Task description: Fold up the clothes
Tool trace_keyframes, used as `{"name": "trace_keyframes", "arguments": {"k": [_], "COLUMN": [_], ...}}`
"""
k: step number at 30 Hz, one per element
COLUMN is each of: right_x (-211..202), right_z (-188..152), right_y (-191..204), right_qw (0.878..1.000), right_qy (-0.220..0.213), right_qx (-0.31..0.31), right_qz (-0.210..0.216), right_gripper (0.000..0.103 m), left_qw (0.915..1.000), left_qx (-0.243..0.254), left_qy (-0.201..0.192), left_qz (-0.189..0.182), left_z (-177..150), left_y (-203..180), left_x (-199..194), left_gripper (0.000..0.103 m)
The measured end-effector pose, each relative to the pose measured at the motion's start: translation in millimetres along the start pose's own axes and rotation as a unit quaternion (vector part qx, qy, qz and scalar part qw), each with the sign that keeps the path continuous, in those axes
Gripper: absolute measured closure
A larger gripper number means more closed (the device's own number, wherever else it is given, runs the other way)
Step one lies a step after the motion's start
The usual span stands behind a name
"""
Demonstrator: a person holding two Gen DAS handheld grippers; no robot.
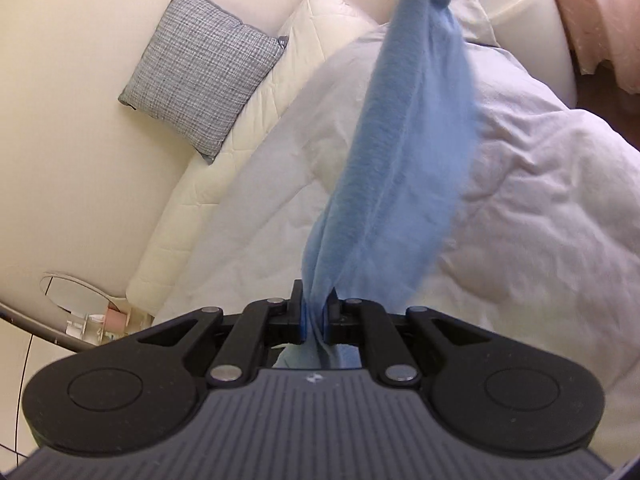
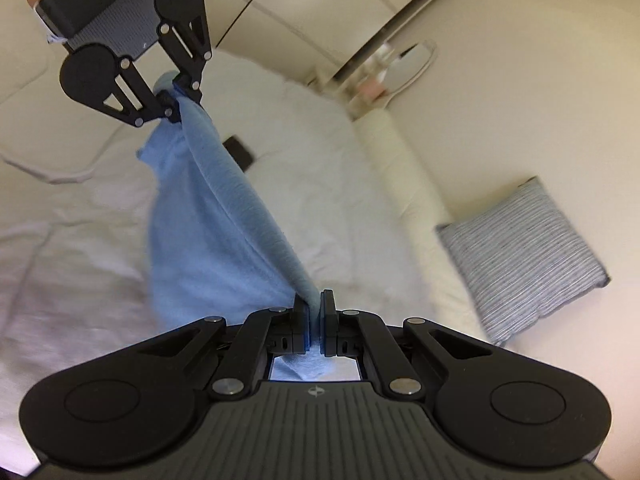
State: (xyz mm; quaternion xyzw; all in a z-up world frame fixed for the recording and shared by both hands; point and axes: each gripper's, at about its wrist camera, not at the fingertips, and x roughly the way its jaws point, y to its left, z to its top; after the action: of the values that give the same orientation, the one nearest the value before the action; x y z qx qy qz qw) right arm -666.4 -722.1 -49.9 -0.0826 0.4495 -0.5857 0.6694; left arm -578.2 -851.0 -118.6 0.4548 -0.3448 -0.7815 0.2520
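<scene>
the cloth hung stretched between the left gripper and the right gripper, above the bed. a cushion leaned beyond the mattress edge, against the wall.

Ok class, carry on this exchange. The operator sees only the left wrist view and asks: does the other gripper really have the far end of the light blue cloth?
Observer: Yes, the right gripper has its jaws shut on the light blue knit cloth.
Operator: Is anything lying on the bed that I miss?
Observer: A small dark flat rectangular object lies on the white bedcover, partly behind the cloth.
Operator: How does my own grip look from outside?
Observer: The left gripper pinches a bunched corner; a loose flap hangs below it.
</scene>
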Motion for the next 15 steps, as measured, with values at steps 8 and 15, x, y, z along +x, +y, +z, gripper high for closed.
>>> {"name": "trace_keyframes", "arguments": {"k": [8,15], "right_x": [55,87], "right_z": [-101,-164], "right_y": [54,117], "right_qw": [0.994,0.985], "right_qy": [0.046,0.089], "right_qx": [0.026,-0.010], "right_qz": [0.095,0.147], "right_gripper": [0.101,0.100], "left_qw": [0.9903,0.9909], "left_qx": [0.031,0.022], "left_qy": [0.089,0.106], "left_qz": [-0.102,-0.080], "left_z": [-32,-58], "left_y": [-150,-204], "left_x": [58,59], "left_gripper": [0.094,0.071]}}
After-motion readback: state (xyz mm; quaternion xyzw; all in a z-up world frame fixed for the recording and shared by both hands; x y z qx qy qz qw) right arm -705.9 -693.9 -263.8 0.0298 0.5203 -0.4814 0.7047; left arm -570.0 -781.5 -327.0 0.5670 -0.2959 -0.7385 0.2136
